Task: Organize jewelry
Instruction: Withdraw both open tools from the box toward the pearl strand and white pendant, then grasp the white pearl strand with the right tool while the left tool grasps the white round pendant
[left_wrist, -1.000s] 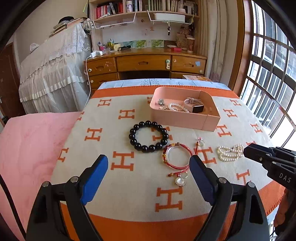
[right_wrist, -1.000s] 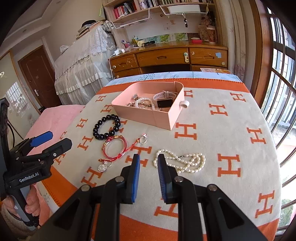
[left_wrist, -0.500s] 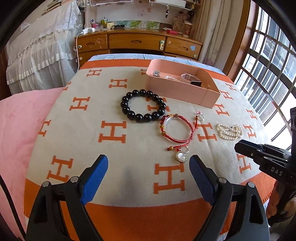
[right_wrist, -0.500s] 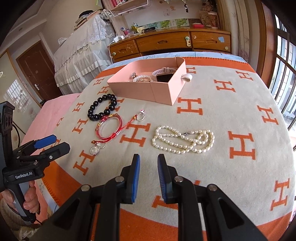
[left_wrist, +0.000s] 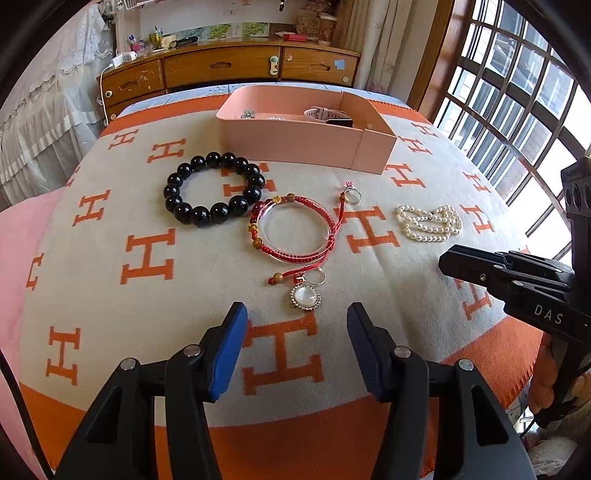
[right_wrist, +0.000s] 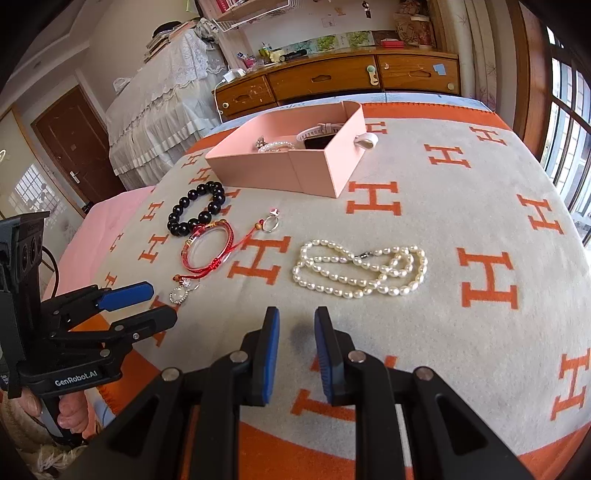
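On the H-patterned blanket lie a black bead bracelet, a red cord bracelet around a clear bangle, a round white pendant, a ring and a pearl necklace. Behind them a pink box holds a watch and small pieces. My left gripper hovers just short of the pendant, jaws closing with nothing between them. My right gripper stands short of the pearls with a narrow empty gap.
A wooden dresser stands beyond the bed. Lace-draped furniture and a door are at the left, barred windows at the right. Pink bedding borders the blanket's left side. A hand holds the left gripper's handle.
Both grippers have come down and closer to the blanket, and the left one has tipped downward. The left jaws have narrowed from wide apart. The right gap looks the same.
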